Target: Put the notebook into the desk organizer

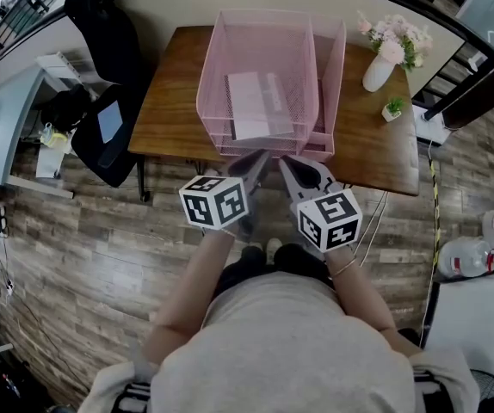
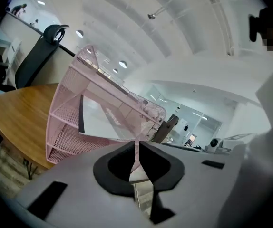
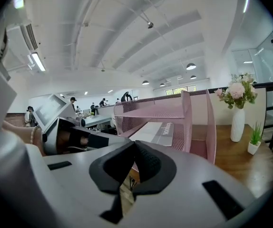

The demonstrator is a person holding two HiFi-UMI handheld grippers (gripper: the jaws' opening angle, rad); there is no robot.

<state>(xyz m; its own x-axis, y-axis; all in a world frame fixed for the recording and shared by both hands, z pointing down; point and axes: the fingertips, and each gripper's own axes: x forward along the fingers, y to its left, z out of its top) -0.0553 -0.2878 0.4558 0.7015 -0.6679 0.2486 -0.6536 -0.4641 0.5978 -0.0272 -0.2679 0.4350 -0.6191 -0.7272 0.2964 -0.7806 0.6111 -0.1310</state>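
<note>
The notebook lies flat in an upper tray of the pink mesh desk organizer, spine side toward the person and its pale cover showing through the open top. It sits square to the tray walls and well inside the front lip, so nothing overhangs that could tip it out. The organizer stands on the wooden counter, near its front edge, with a white vase of flowers and a small potted plant well apart to its right, clear of the working path. The left claw is narrowed to a thin slit with nothing in it; only the organizer's pink corner shows through the gap beyond the tips. The right claw has its pads together and is likewise empty. Both hang side by side just in front of the organizer's open face, aimed a little downward at it and touching neither the mesh nor the notebook. That stance suits a finished placement: neither claw is carrying anything. Judged from how things lie, the task looks done, and the one thing left to check is whether the notebook rests fully flat on the tray floor, which the mesh partly hides.
</note>
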